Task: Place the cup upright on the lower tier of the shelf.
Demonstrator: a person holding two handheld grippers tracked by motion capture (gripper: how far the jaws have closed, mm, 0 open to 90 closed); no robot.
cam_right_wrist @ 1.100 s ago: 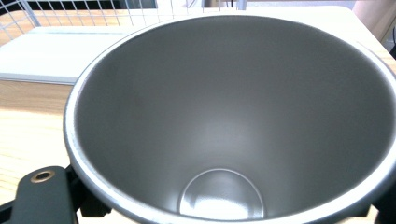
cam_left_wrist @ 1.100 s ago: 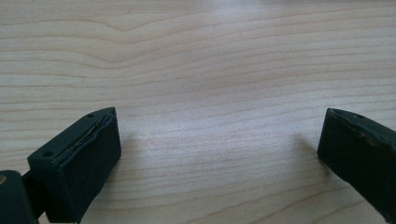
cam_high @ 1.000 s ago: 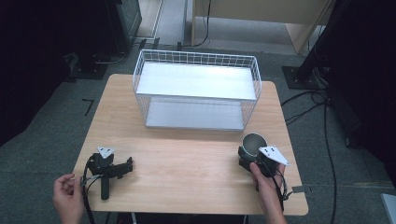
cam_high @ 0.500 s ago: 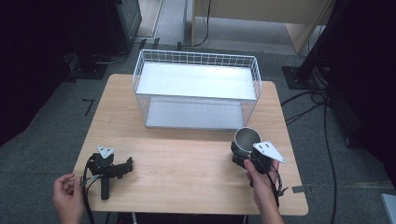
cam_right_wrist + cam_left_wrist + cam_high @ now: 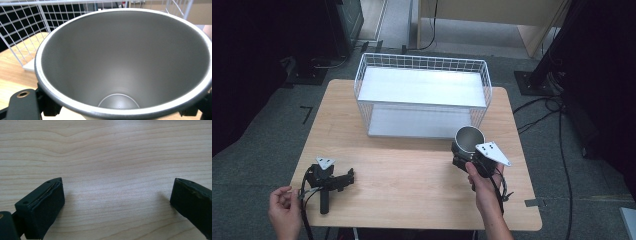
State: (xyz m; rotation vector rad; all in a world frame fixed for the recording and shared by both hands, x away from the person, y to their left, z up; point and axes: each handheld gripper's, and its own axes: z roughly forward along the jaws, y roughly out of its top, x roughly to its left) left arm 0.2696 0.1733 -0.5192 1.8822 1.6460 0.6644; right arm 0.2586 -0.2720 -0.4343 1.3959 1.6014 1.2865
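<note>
A steel cup (image 5: 469, 138), empty and upright, is held just off the wooden table (image 5: 412, 185), in front of the right end of the white wire basket (image 5: 422, 59). My right gripper (image 5: 464, 151) is shut on the cup's wall. In the right gripper view the cup's (image 5: 125, 62) open mouth is close up, with a black finger (image 5: 23, 106) on its left side. My left gripper (image 5: 348, 177) lies on the table near the front left corner. It is open, with bare wood between its jaws (image 5: 117, 187).
The basket holds a white shelf board and stands at the table's far side. A person's left hand (image 5: 284, 206) rests beside the left gripper's cable. Black stands and cables (image 5: 557, 115) lie on the floor around the table.
The right gripper has carried the cup forward and slightly left, closer to the basket's front. The left gripper has stayed where it lay.
</note>
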